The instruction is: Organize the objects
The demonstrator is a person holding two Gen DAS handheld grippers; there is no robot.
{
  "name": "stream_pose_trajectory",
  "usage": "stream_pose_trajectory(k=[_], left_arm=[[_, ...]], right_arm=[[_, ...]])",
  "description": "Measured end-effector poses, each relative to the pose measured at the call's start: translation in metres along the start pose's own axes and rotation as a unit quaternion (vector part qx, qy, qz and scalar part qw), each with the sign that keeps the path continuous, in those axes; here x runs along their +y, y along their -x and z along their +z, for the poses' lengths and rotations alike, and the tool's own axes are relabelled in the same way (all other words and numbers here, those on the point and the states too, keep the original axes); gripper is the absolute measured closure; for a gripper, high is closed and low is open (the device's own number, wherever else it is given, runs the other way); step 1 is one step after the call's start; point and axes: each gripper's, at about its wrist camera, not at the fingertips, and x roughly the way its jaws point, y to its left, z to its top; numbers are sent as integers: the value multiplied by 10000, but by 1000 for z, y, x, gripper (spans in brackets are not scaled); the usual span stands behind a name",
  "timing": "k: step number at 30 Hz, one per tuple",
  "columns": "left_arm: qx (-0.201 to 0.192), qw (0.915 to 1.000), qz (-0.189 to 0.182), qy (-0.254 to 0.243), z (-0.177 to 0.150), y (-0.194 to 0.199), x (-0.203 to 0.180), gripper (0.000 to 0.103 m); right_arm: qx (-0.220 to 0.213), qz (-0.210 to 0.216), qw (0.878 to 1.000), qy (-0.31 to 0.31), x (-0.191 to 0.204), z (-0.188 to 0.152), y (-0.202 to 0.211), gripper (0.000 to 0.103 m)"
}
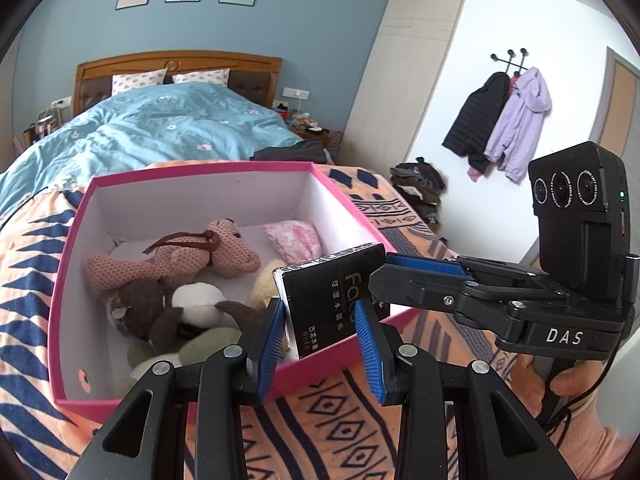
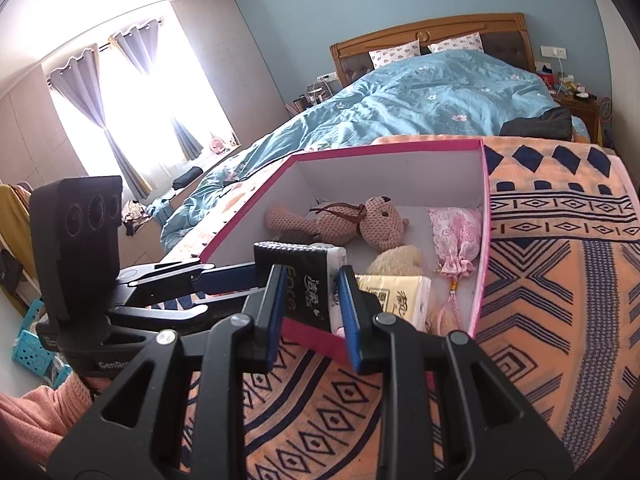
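A patterned blanket lies under both claws, with the pink box on it just ahead. Inside the box, beyond the claws, lie a pink bear, a brown plush, a pink pouch and a yellow tissue pack. The left claw and the right claw both clamp one black tissue pack, held tilted over the box's near rim, the claws meeting it from opposite sides.

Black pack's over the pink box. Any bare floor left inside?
Only a strip along the far wall, between pink bear and pink pouch. Near half is packed with plush toys. Patterned blanket right of the box is bare.
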Motion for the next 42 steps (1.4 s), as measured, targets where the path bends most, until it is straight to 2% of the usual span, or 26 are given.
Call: stream_pose_trajectory(k=[10, 14, 16, 18, 19, 21, 22, 24, 25, 27, 29, 33, 37, 42], left_arm=[[541, 9978, 231, 299, -2, -35, 22, 67], [454, 9975, 444, 326, -6, -32, 25, 65], [299, 9979, 475, 308, -9, -23, 25, 57], [43, 9984, 518, 227, -13, -10, 21, 43], [-86, 9983, 557, 157, -17, -2, 18, 38], [-306, 9973, 658, 67, -24, 12, 12, 19], [-410, 9968, 692, 35, -28, 20, 10, 16], [-603, 9952, 769, -60, -38, 36, 5, 16], [-640, 9946, 818, -87, -41, 41, 3, 15], [-760, 9926, 941, -74, -53, 53, 3, 10], [-876, 9907, 1040, -34, -68, 61, 2, 0], [-823, 9870, 1379, 37, -90, 65, 0, 0], [-649, 9867, 1479, 181, -110, 65, 2, 0], [-621, 9821, 1749, 324, -129, 70, 4, 0]], right_arm=[[499, -332, 9982, -72, -10, -7, -40, 74], [499, -554, 9972, -22, -10, -12, -41, 73], [443, -622, 9971, 10, -9, -15, -37, 70], [294, -748, 9967, 96, -4, -18, -27, 58], [228, -771, 9967, 144, -1, -19, -23, 55], [70, -834, 9959, 329, 9, -27, -11, 47], [11, -877, 9953, 417, 14, -31, -6, 44], [-128, -1020, 9928, 608, 25, -42, 3, 24], [-187, -1093, 9916, 671, 29, -48, 6, 19], [-270, -1291, 9881, 787, 39, -61, 11, 1], [-331, -1468, 9848, 867, 46, -75, 14, 0], [-269, -1631, 9829, 818, 52, -96, 13, 0], [-226, -1671, 9832, 696, 51, -111, 13, 0], [-198, -1697, 9836, 583, 50, -124, 14, 0]])
